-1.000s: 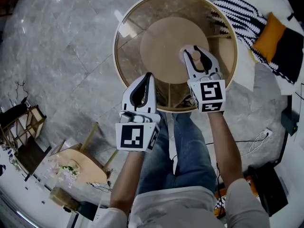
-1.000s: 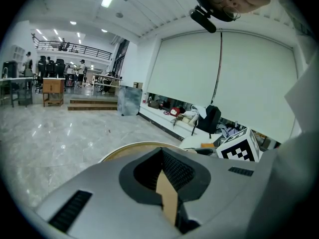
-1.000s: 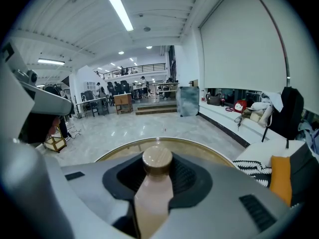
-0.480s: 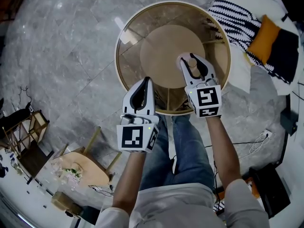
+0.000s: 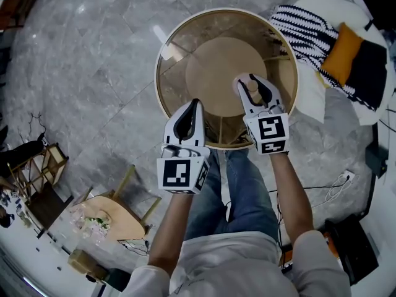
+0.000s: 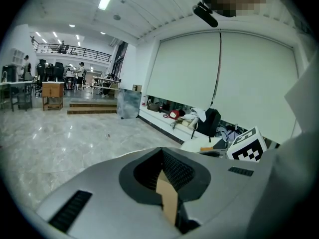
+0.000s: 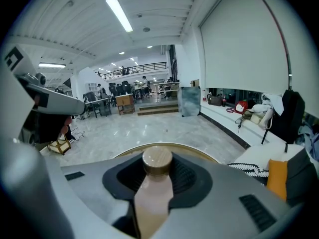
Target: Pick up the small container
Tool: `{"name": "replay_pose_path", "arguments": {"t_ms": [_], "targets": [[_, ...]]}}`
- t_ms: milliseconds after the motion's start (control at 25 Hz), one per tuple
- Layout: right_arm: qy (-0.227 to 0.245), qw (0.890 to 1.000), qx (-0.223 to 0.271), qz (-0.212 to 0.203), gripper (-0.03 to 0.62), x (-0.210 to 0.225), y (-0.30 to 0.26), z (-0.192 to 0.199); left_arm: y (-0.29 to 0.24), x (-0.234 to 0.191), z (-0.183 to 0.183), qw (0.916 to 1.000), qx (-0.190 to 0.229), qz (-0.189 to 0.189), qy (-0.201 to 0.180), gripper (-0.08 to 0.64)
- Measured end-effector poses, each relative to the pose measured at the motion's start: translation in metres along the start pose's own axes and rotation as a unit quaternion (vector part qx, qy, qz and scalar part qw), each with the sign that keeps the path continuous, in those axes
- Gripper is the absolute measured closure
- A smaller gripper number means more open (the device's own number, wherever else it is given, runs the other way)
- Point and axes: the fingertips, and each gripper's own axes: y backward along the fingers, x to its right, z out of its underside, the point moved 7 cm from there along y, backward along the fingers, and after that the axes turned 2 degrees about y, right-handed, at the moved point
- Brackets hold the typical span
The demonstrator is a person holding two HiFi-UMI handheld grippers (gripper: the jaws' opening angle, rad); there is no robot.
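Change since a second ago: both grippers sit a little higher against the table point(image 5: 176, 73), which now looks slightly smaller under them. We see the same clamp on the container in the earlier picture and in this one.
Right gripper point(image 5: 251, 79): we hold it with its jaws closed on the small container point(image 7: 154, 193), the pads pressing its pale body from both sides.
Small container: it stands upright between the right jaws. Its round wooden lid point(image 7: 157, 162) pokes up just past the jaw tips. From the head view it hangs over the near right part of the round table, at the edge of the lower shelf point(image 5: 213, 67) that shows through the glass. We cannot tell from above whether its base is clear of the glass.
Left gripper point(image 5: 196, 104): its jaws are brought together with nothing gripped. It hovers over the table's near edge, to the left of the right gripper and well apart from the container.
Table: round, with a glass top, a gold rim and a round wooden shelf below.
Surroundings: grey marble floor point(image 5: 93, 73) on all sides. A black-and-white striped throw point(image 5: 303, 23) and an orange cushion point(image 5: 343, 45) lie beyond the table's right side. Our jeans point(image 5: 247, 190) show below the grippers.
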Motion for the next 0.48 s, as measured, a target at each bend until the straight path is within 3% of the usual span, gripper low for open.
{"name": "replay_pose_path", "arguments": {"t_ms": [480], "targets": [[-0.004, 1.0, -0.003, -0.007, 0.458, 0.0, 0.017, -0.021, 0.006, 0.007, -0.021, 1.0, 0.0, -0.002, 0.001, 0.545]]}}
